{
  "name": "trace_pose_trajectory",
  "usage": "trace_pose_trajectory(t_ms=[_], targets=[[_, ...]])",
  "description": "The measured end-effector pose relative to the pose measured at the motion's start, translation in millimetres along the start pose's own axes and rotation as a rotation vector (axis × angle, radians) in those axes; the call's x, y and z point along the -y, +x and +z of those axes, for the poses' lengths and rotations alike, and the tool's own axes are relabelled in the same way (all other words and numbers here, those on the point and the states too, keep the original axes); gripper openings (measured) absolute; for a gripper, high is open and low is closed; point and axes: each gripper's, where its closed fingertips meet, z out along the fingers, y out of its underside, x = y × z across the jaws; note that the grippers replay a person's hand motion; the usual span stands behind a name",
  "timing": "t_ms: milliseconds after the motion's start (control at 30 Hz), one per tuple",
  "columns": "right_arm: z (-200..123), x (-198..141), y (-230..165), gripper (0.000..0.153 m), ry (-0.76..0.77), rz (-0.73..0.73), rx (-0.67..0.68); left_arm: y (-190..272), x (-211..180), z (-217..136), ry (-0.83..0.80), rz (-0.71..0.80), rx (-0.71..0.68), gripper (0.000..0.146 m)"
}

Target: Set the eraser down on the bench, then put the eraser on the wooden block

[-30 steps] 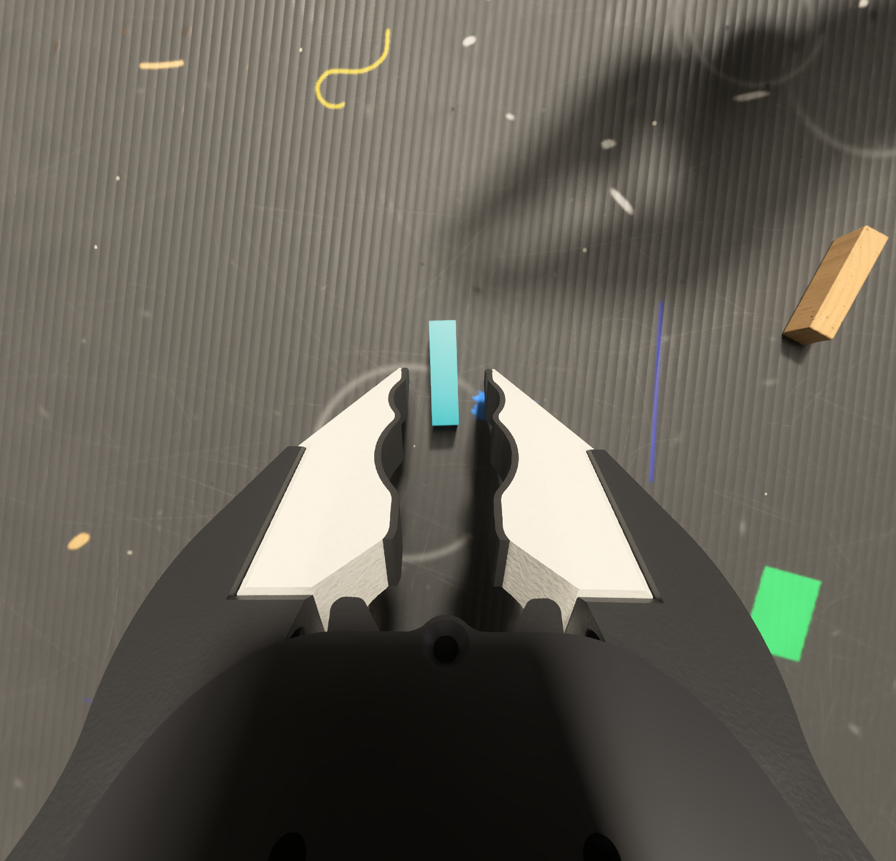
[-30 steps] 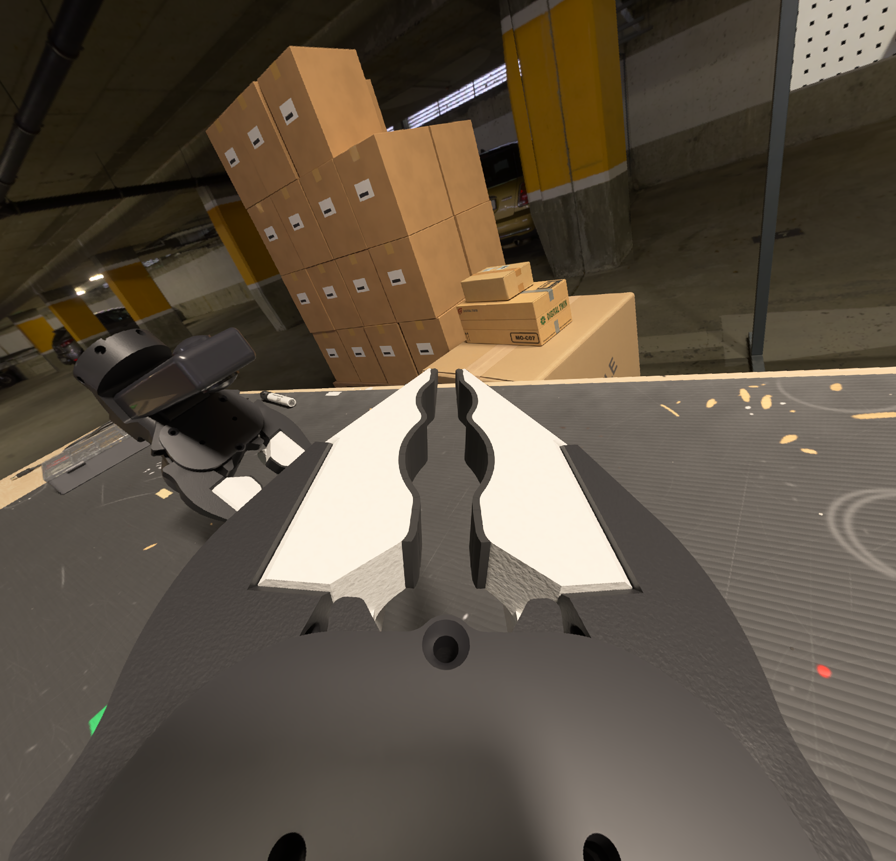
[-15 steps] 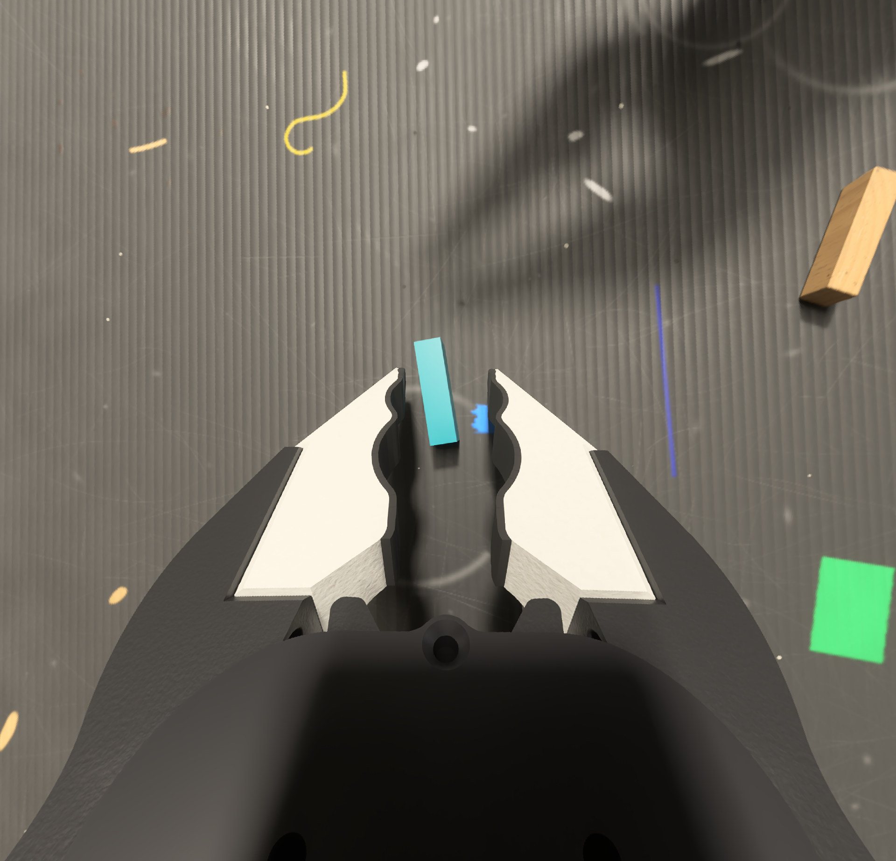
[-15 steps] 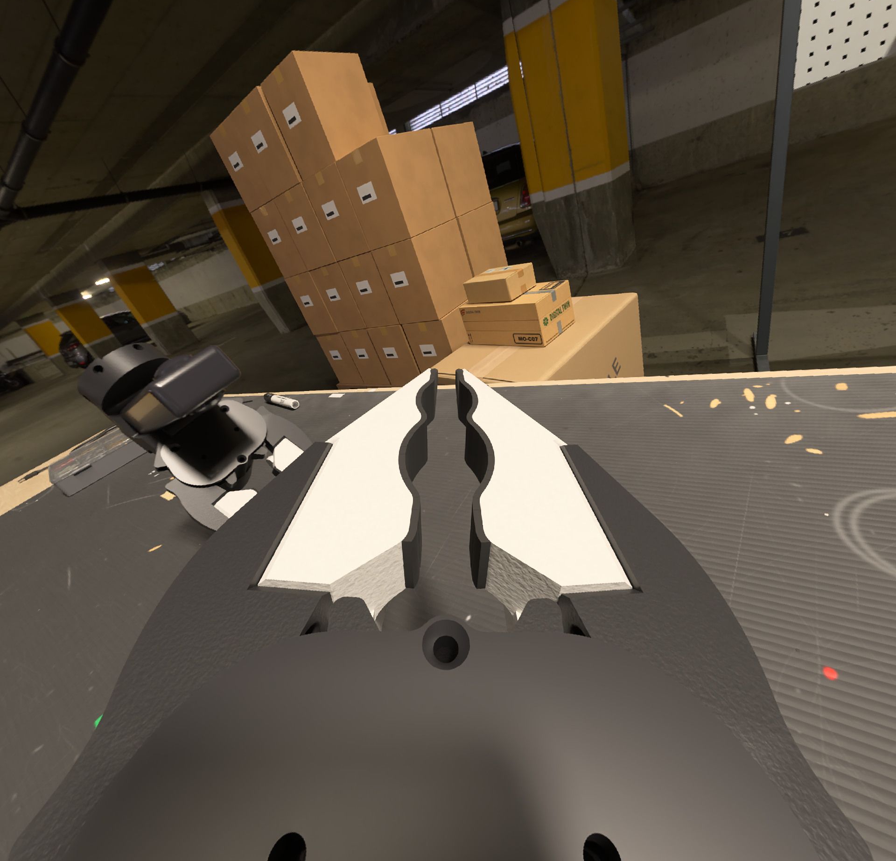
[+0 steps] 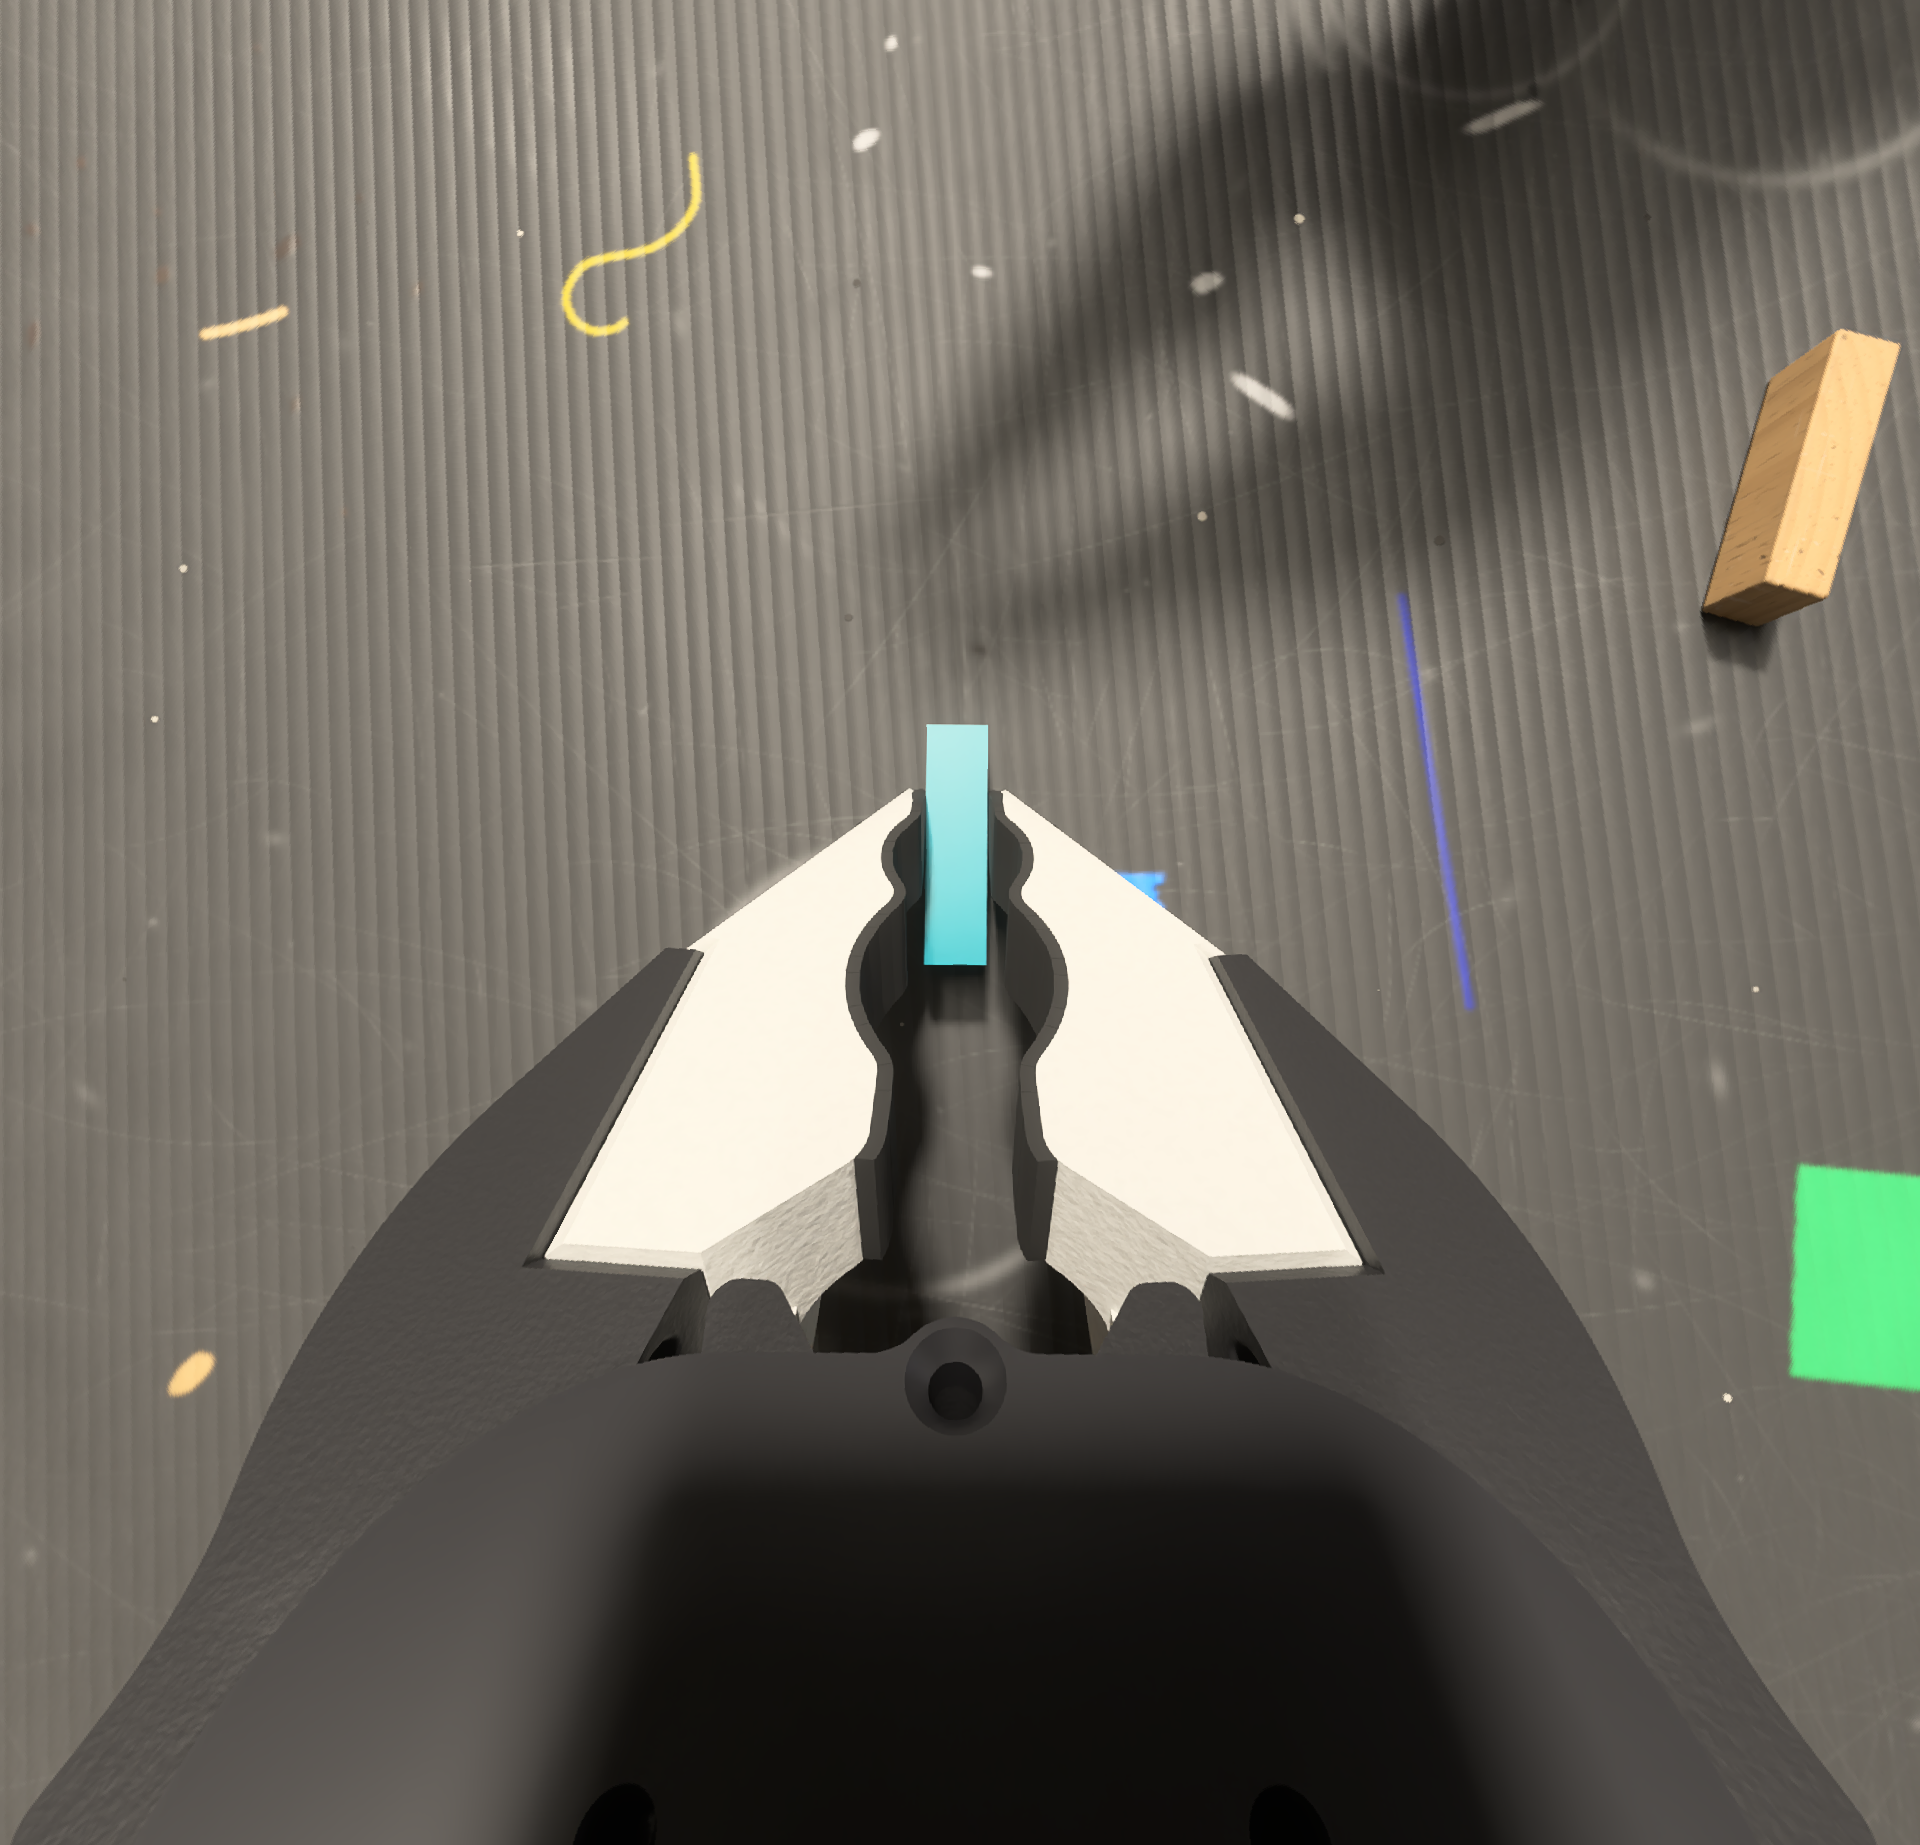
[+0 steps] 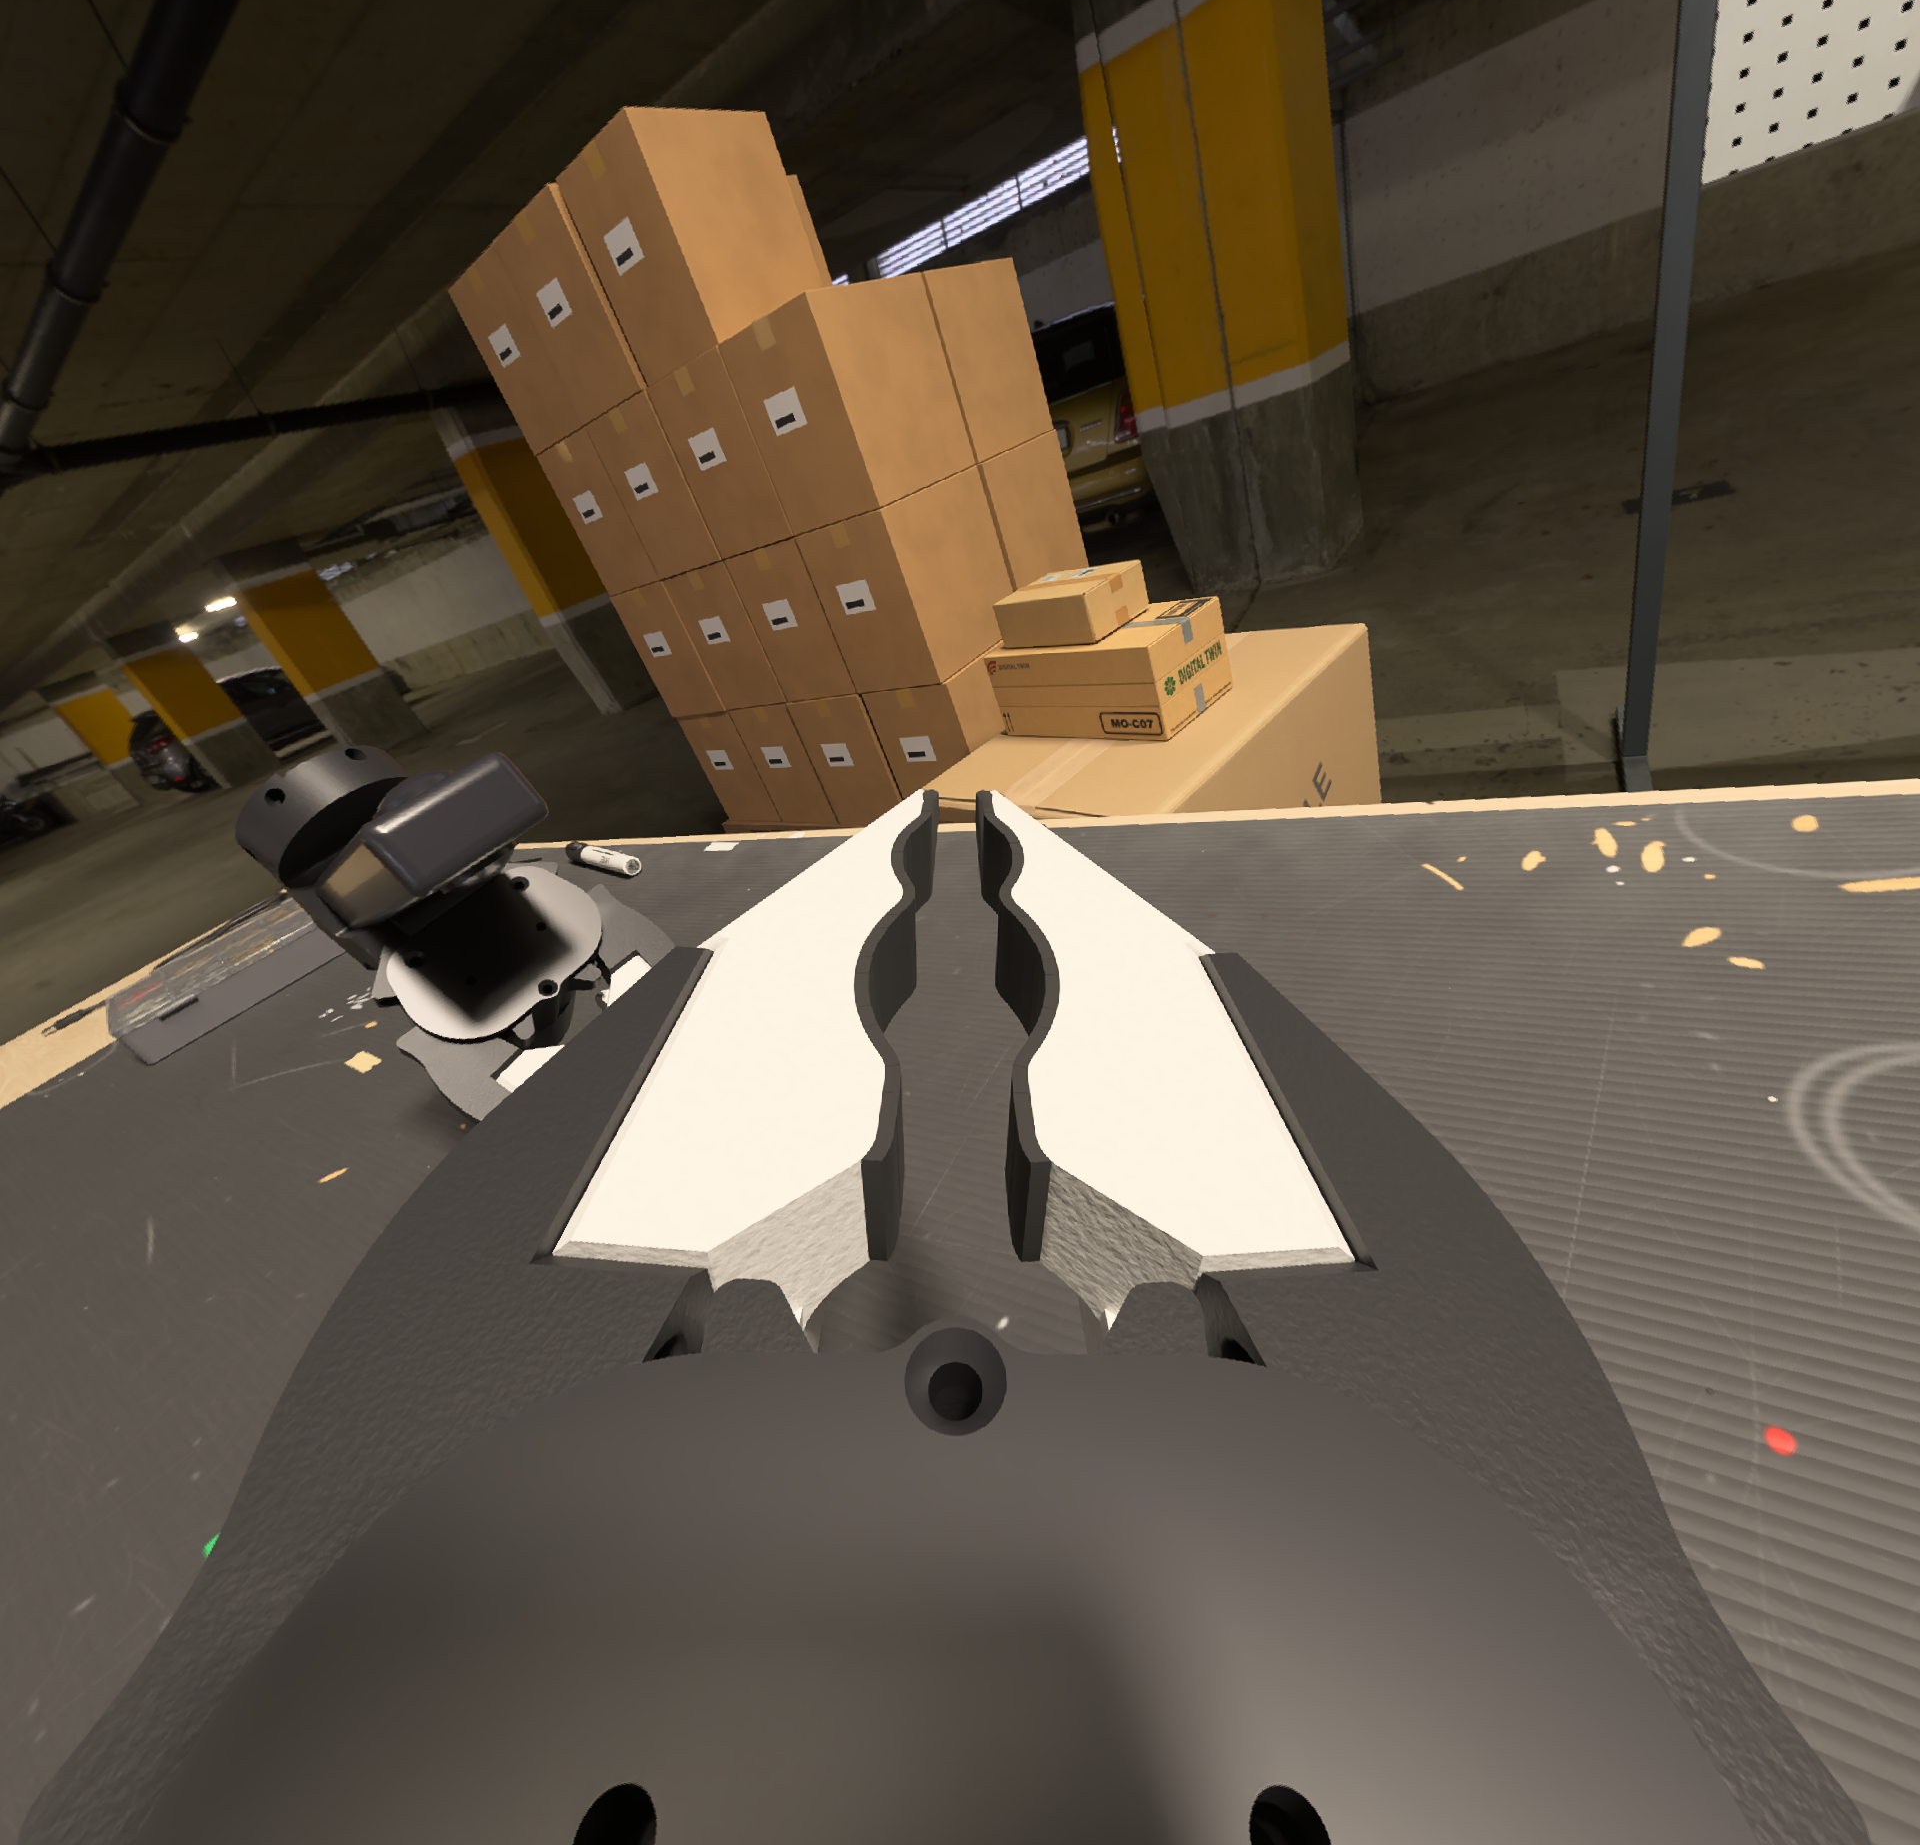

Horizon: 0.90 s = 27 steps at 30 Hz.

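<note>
Left gripper (image 5: pixel 957 808): fingers pointed down at the bench, closed in on the eraser with its tips at either long side; both white fingertips (image 5: pixel 831 891) lay against or nearly against it.
Eraser (image 5: pixel 956 845): a slim turquoise bar, lengthwise between the left gripper's tips, its far end poking out past them; whether it was lifted off the bench or resting on it could not be told.
Right gripper (image 6: pixel 957 808): held level above the bench, grasping nothing, its fingers drawn nearly together with a thin gap between the tips.
Left gripper seen from the right gripper (image 6: pixel 457 954): off to the right gripper's left and ahead, tilted downward close to the bench.
Wooden block (image 5: pixel 1803 481): a pale wood bar lying on the bench, well apart from the left gripper, ahead and far to its right.
Bench (image 5: pixel 520 652): dark grey ribbed surface with pale flecks and faint ring marks.
Blue mark (image 5: pixel 1143 886): just right of the left gripper's right finger, partly hidden by it.
Blue line (image 5: pixel 1436 803): thin stroke farther right, between the gripper and the wooden block.
Green patch (image 5: pixel 1855 1276): flat rectangle on the bench, right of the left gripper's body.
Yellow squiggle (image 5: pixel 634 252): ahead and to the left of the tips.
Cardboard boxes (image 6: pixel 790 465): stacked beyond the bench's far edge, ahead of the right gripper.
Yellow-banded pillar (image 6: pixel 1216 237): behind the boxes, to the right.
</note>
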Motion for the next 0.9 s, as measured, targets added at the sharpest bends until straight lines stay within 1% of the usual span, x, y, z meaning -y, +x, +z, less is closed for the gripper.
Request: trace_pose_trajectory(t_ms=[200, 300, 333, 433, 500, 567, 633, 667, 767, 900], targets=[[2, -3, 0, 0.007, -0.017, -0.014, -0.003, 2, 0, -2, -0.006, 0.015, 0.002, 0.011], [8, -16, -3, 0.008, -0.096, -0.108, -0.031, 1, 2, -10, -0.002, 0.022, 0.015, 0.011], [11, -22, 0, 0.009, -0.139, -0.170, -0.073, 0, 3, -14, -0.001, 0.025, 0.026, 0.011], [14, -39, 17, 0.014, -0.266, -0.360, -0.284, -1, 7, -30, 0.008, 0.032, 0.053, 0.011], [13, -42, 24, 0.017, -0.296, -0.394, -0.341, 3, 18, -42, 0.035, 0.049, 0.064, 0.011], [10, -40, 32, 0.018, -0.299, -0.410, -0.393, 18, 34, -53, 0.075, 0.087, 0.048, 0.011], [7, -35, 40, 0.025, -0.287, -0.438, -0.454, 40, 53, -59, 0.106, 0.152, 0.019, 0.011], [6, -33, 41, 0.028, -0.279, -0.444, -0.463, 53, 61, -59, 0.115, 0.189, 0.001, 0.011], [6, -32, 40, 0.029, -0.273, -0.441, -0.457, 88, 75, -48, 0.092, 0.299, -0.048, 0.011], [6, -34, 40, 0.029, -0.277, -0.440, -0.445, 117, 76, -26, 0.021, 0.378, -0.097, 0.011]])
